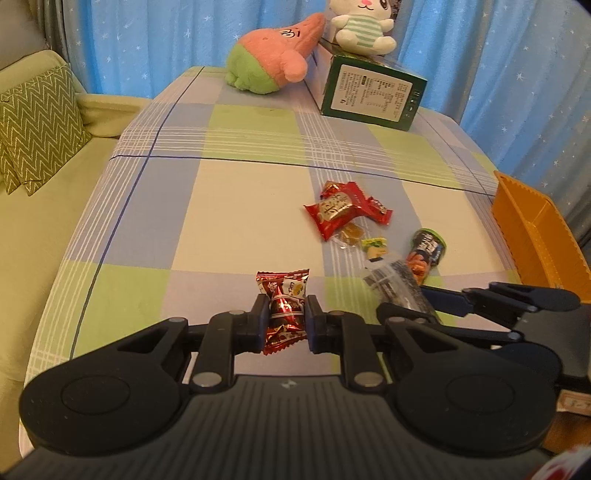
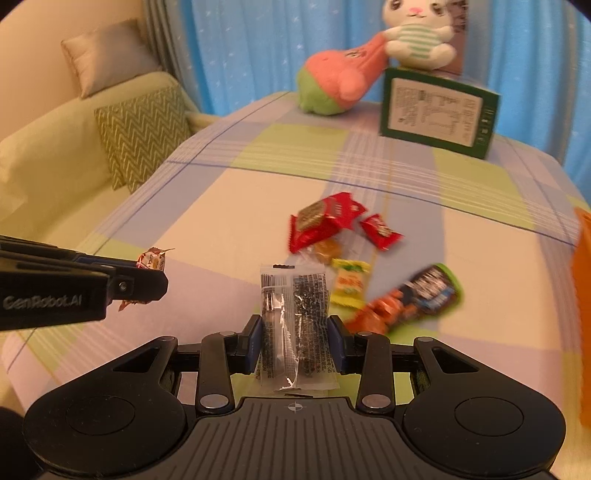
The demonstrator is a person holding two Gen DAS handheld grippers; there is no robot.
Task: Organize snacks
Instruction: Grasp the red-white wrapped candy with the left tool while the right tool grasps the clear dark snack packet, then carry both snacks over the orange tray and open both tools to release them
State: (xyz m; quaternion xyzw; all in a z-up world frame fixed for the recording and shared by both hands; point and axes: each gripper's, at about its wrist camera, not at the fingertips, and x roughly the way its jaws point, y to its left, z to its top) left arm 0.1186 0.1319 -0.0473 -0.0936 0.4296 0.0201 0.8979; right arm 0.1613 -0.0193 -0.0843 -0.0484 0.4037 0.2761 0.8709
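The left gripper (image 1: 287,320) is clamped on a small red and white foil-wrapped candy (image 1: 284,310); both pads press against the wrapper's sides and the candy stands upright between them, near the front edge of the table. The right gripper (image 2: 294,345) has a clear plastic packet with dark printed contents (image 2: 293,325) between its blue-padded fingers (image 2: 255,341); the pads lie against the packet's long edges. No earlier view is available to compare.

The table carries a checked cloth in pale blue, green and cream (image 1: 229,206). The loose snacks lie in a cluster right of the table's centre: two red foil packets with gold labels (image 1: 334,212), a smaller red wrapper (image 1: 378,210) touching them, a clear-wrapped amber sweet (image 1: 349,236) just in front, a small yellow and green sachet (image 1: 375,247) beside it, and a dark blue, green-edged bag with orange print (image 1: 424,254) nearest the right edge. An orange ridged plastic bin (image 1: 535,240) sits at the right edge of the table.

At the far edge, a green carton with a white printed label (image 1: 373,92) stands upright. A white plush rabbit in a striped green shirt (image 1: 360,26) sits on top of the carton, and a pink and green plush toy (image 1: 273,55) leans against the carton's left side. A pale green sofa with a zigzag-patterned cushion (image 1: 33,129) stands beyond the table's left edge.
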